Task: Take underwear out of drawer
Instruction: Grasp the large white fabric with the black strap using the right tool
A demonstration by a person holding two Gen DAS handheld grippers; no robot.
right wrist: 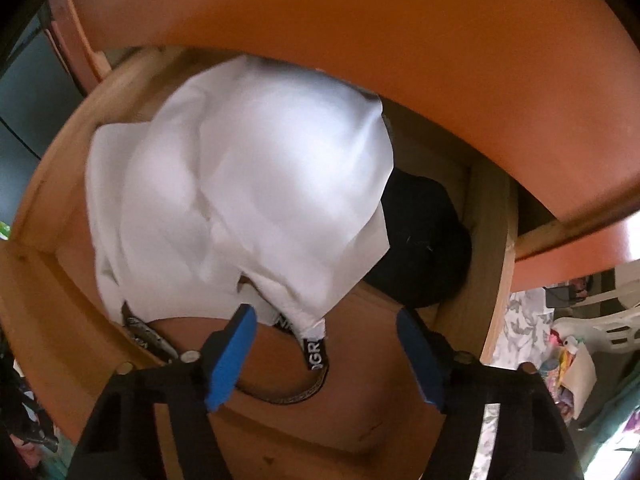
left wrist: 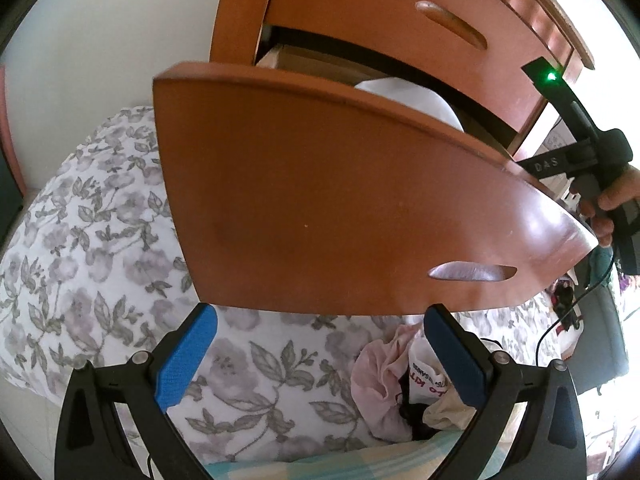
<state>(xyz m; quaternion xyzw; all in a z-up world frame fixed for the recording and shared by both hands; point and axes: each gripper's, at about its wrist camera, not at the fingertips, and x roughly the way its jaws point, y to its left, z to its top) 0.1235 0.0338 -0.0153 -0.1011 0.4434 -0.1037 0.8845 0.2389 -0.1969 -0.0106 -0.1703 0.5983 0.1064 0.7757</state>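
Observation:
The wooden drawer [left wrist: 320,200] is pulled out, with its front panel filling the left wrist view. White underwear [right wrist: 240,192] with a black lettered waistband [right wrist: 314,354] lies inside the drawer [right wrist: 360,420], beside a black garment [right wrist: 424,236]. A bit of the white cloth [left wrist: 412,100] shows over the drawer's top edge. My right gripper [right wrist: 326,332] hangs open just above the waistband, nothing between its blue pads. My left gripper [left wrist: 320,328] stands open below the drawer front, over the bed. The right gripper's body [left wrist: 588,152], held in a hand, shows at the right.
A floral bedspread [left wrist: 100,240] lies under the drawer. A small heap of pink, white and black clothes [left wrist: 400,384] rests on it near my left gripper's right finger. A closed upper drawer [left wrist: 400,12] sits above. A white plastic chair [right wrist: 592,320] stands at the right.

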